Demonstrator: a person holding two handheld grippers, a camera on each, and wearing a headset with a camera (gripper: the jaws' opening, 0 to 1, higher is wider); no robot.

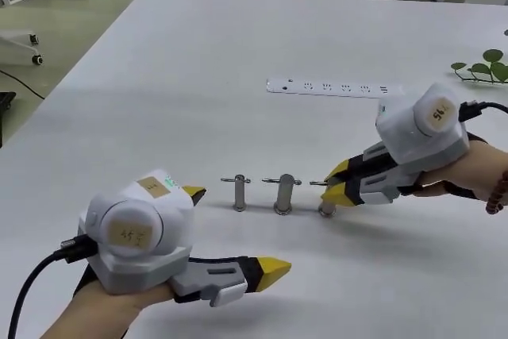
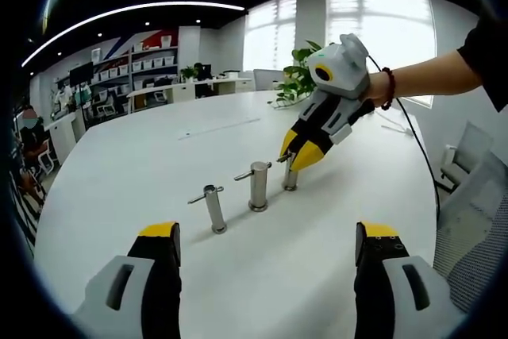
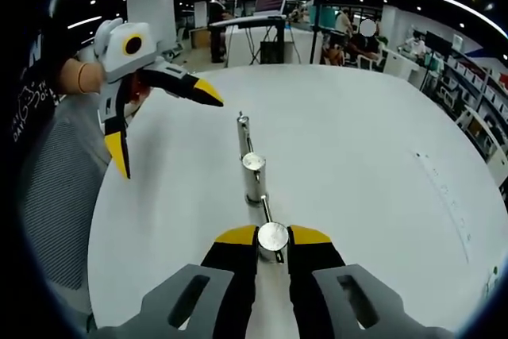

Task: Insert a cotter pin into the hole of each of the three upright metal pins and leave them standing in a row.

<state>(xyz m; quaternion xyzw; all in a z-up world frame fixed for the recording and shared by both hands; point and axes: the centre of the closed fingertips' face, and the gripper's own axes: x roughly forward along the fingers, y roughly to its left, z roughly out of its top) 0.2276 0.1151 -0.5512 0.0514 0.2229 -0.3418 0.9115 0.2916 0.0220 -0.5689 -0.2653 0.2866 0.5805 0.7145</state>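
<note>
The three metal pins are standing in a row on the white desk (image 1: pixel 198 77), closer to its near edge than the power strip (image 1: pixel 329 86), which is lying toward the far edge. The first metal pin (image 1: pixel 239 194) and the middle metal pin (image 1: pixel 283 194) are each carrying a cotter pin crosswise through the top: the first cotter pin (image 1: pixel 236 180) and the second cotter pin (image 1: pixel 283 182).

The right gripper (image 1: pixel 335 182) is working at the third metal pin (image 3: pixel 273 237), at the right end of the row. Its jaws are sitting narrow on either side of that pin's head. The third cotter pin (image 1: pixel 317 183) is poking out past the tips toward the middle metal pin. I cannot tell whether the jaws are clamping the cotter pin, pressing the head, or merely lying close. The left gripper (image 2: pixel 268 236) is hovering wide open and holding nothing, on the near-edge side of the row.

The step in hand is probably seating this last cotter pin. The push should be running level with the desk and in line with the hole, and gently, because the pin is standing on a small foot and a skewed shove could be tipping it into its neighbour. The idle left gripper could be steadying the shank low down. The cotter pin looks seated once it is projecting on both sides as the other two are. After that, the jaws should be opening and backing off along the cotter pin's line, neither lifting nor dragging the pin.
</note>
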